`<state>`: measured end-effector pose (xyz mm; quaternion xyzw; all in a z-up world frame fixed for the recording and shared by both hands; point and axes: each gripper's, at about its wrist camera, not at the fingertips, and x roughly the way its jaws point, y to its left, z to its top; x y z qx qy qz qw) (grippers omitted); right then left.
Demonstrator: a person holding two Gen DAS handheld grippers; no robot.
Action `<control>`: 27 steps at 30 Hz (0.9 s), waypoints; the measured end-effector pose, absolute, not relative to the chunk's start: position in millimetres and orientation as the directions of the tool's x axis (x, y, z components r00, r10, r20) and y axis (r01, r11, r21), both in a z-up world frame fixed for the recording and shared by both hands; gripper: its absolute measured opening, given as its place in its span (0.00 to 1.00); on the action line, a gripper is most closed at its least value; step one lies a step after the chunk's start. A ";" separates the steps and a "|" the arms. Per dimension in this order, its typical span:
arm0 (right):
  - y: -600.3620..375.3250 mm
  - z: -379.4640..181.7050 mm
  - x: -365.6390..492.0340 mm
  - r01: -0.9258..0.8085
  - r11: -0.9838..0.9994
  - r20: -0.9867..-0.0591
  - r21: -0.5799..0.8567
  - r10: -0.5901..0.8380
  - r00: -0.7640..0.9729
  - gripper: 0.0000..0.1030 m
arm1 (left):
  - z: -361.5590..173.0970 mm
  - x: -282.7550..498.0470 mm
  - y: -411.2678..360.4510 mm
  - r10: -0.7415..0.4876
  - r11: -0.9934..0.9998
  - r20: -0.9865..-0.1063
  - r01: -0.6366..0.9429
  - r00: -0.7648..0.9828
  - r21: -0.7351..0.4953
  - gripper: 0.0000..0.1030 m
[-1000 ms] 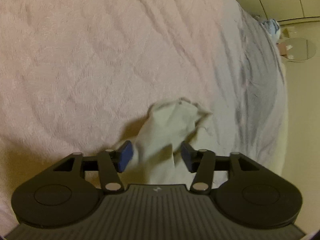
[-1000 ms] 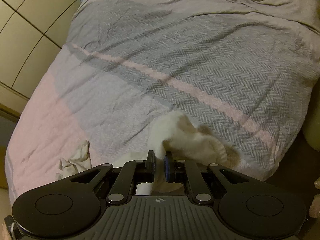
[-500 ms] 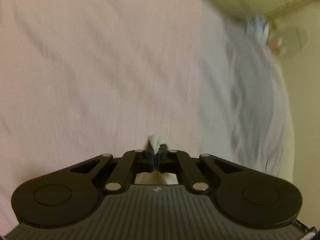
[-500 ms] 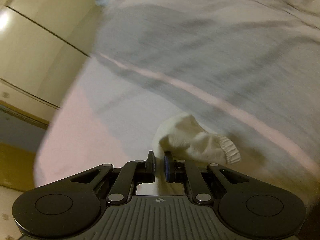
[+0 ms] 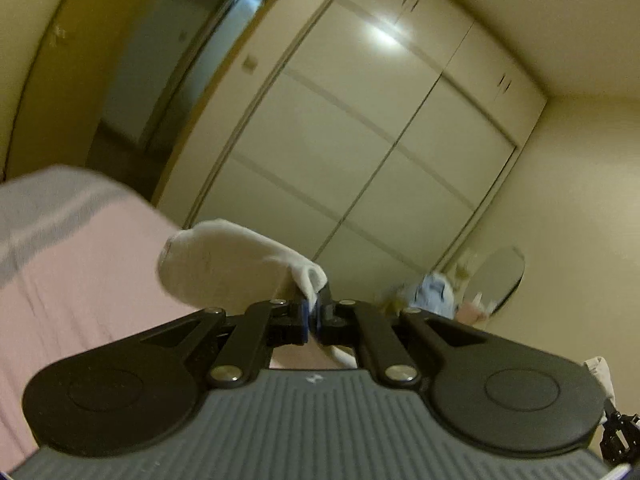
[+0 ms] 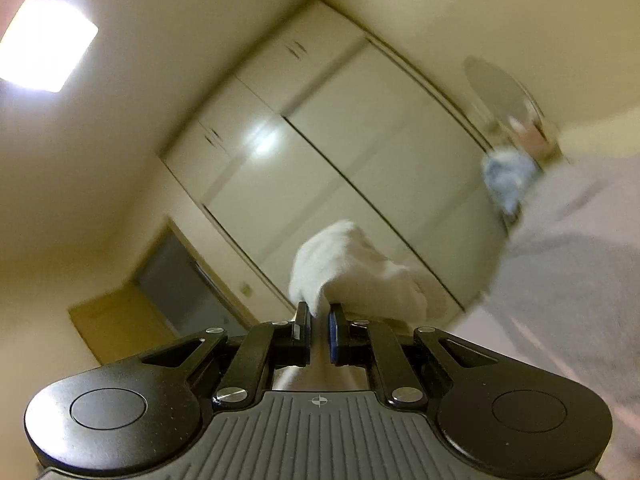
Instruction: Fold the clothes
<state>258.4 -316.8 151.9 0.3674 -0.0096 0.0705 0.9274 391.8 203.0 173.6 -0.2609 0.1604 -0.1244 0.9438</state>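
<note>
Blue bundle (image 6: 507, 178) by mirror (image 6: 502, 92) blurred — sock (image 5: 224, 264) end hidden between left claw (image 5: 313, 312) pads.

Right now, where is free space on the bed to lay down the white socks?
The pink blanket beside the left gripper and its sock lies bare. In the right view, the grey blanket past the right gripper and its sock is free; blue clothes crowd its far edge.
</note>
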 end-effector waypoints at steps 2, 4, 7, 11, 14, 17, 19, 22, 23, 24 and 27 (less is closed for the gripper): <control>-315.2 139.2 242.7 -0.119 0.715 0.058 0.689 0.110 0.992 0.07 | 152.0 364.4 202.4 -0.305 0.841 -0.259 0.132 0.916 -0.524 0.01; -319.7 104.6 217.0 -0.058 0.708 -0.021 0.704 0.102 0.995 0.07 | 129.7 337.0 201.5 -0.291 0.850 -0.282 0.111 0.914 -0.515 0.01; -329.3 29.1 169.6 0.119 0.694 -0.244 0.710 0.084 0.966 0.07 | 40.7 290.5 203.8 -0.285 0.851 -0.470 -0.005 0.835 -0.525 0.03; -344.8 -90.4 100.4 0.478 0.667 -0.677 0.572 0.055 0.734 0.08 | -97.2 227.7 198.5 -0.211 0.880 -0.773 -0.227 0.599 -0.417 0.09; -357.9 -175.1 49.2 0.713 0.612 -0.917 0.343 0.054 0.394 0.12 | -186.6 185.0 201.6 -0.147 0.877 -0.924 -0.385 0.353 -0.286 0.09; -372.5 -203.4 9.7 0.774 0.545 -0.940 0.321 0.088 0.328 0.43 | -215.2 162.5 197.1 -0.106 0.880 -0.955 -0.422 0.276 -0.219 0.09; -382.6 -203.9 -1.5 0.777 0.531 -0.932 0.339 0.075 0.355 0.65 | -216.3 164.4 197.1 -0.108 0.882 -0.953 -0.414 0.283 -0.223 0.09; -393.7 -200.7 9.3 0.747 0.544 -0.904 0.383 0.054 0.424 0.65 | -215.9 186.3 195.9 -0.114 0.897 -0.941 -0.374 0.318 -0.235 0.11; -397.3 -199.5 13.6 0.735 0.549 -0.893 0.398 0.048 0.447 0.65 | -218.0 190.5 190.7 -0.121 0.901 -0.936 -0.359 0.331 -0.244 0.13; -402.5 -199.5 16.7 0.731 0.530 -0.876 0.431 0.049 0.481 0.65 | -221.9 192.3 188.0 -0.128 0.904 -0.932 -0.347 0.338 -0.250 0.14; -419.1 -201.5 25.7 0.714 0.440 -0.809 0.544 0.051 0.585 0.65 | -231.5 198.8 184.6 -0.151 0.909 -0.923 -0.317 0.355 -0.271 0.15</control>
